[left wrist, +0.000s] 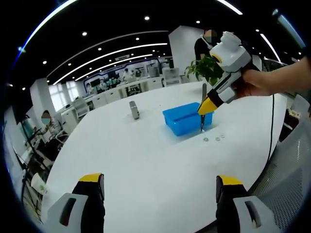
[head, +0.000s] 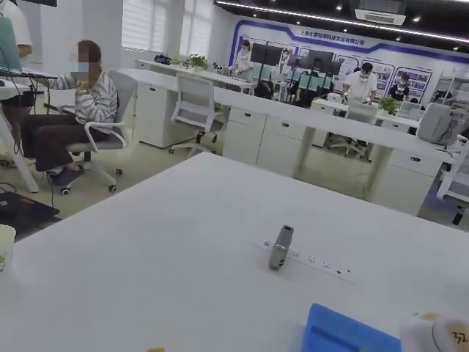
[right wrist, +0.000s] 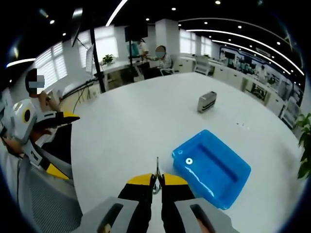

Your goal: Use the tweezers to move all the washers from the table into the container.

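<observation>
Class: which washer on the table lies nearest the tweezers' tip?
The washer beside the blue container, leftmost of the row in the left gripper view; the others lie farther right.

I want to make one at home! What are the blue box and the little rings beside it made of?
The blue box looks like plastic: even bright colour, rounded corners, glossy sheen on its rim. The little rings look like metal, pale and silvery on the white table, though too small to be sure.
</observation>
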